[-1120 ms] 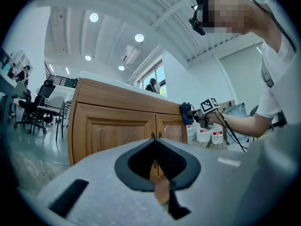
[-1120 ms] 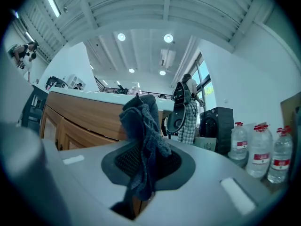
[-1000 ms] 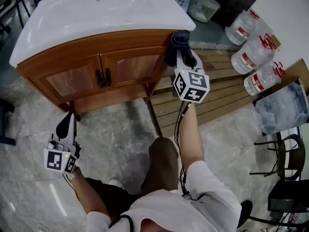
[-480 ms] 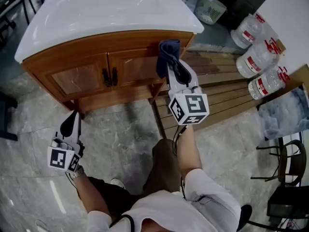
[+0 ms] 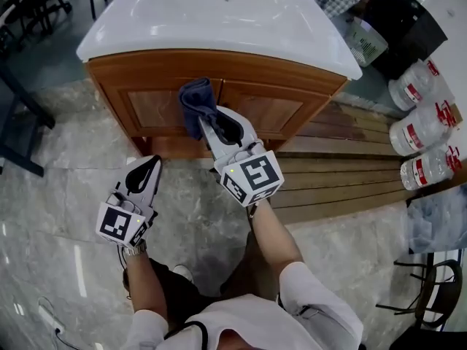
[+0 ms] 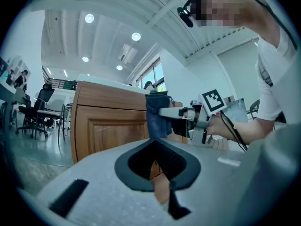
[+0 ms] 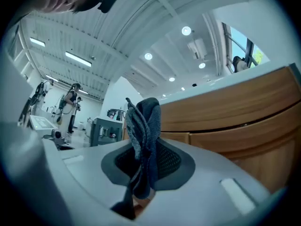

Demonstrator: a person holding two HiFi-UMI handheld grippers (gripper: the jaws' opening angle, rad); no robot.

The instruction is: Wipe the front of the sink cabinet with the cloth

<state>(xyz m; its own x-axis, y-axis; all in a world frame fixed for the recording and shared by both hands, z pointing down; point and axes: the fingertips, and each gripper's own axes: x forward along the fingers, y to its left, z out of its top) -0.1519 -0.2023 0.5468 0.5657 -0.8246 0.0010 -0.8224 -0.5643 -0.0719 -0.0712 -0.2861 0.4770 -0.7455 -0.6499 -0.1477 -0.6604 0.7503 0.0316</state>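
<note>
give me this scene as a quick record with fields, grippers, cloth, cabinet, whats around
right gripper: shut on the dark blue cloth
cloth position: up at the cabinet front, near where the two doors meet; contact looks likely
left gripper: shut, nothing between its jaws, held low in front of the cabinet's left side
sink top: white, sitting on the wooden cabinet
nearby: water bottles off to the right
task status: cloth is in place for wiping the front
</note>
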